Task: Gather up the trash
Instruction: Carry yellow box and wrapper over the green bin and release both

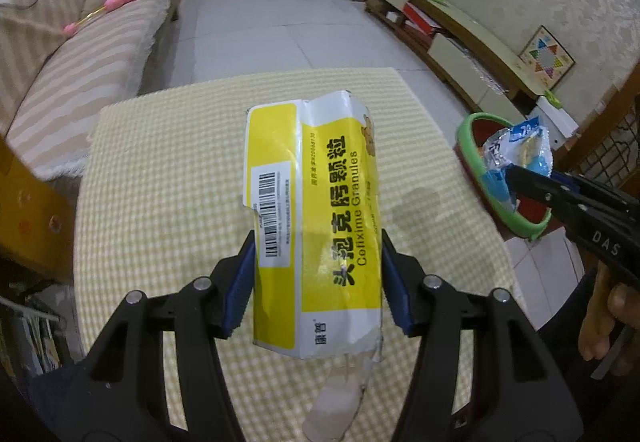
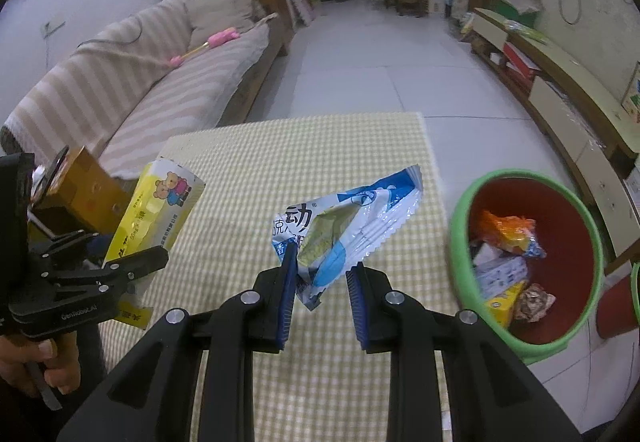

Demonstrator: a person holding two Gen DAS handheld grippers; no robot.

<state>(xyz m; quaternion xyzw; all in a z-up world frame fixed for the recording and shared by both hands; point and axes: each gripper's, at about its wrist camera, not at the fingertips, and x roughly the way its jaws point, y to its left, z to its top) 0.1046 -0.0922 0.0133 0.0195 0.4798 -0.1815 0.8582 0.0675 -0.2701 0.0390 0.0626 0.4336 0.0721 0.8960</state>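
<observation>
trash in both grips, and we're up above the table with its yellow-and-white checked cloth. our left gripper is clamped on a flattened medicine box, blue pads pressing its two long edges. the box is bright yellow with white ends, black chinese lettering down its length, "cefixime granules" printed beside that, and a white barcode sticker on the left panel. its far end is torn open and curled, and a cartoon bear shows near that end. in the right wrist view the same box juts up at the left, bears plain to see, held clear of the cloth.

our right gripper is pinched together on a crumpled snack wrapper, white and blue with a greenish patch, shiny, with a zigzag cut edge and bold chinese characters. only the bottom of the wrapper sits between the pads; the rest fans up and to the right above the table. from the left wrist view the wrapper shows in front of the bin.

that bin, red inside with a green rim, stands on the floor just beside the table's right edge. inside it lie an orange packet, a white box and some crumpled bits.
</observation>
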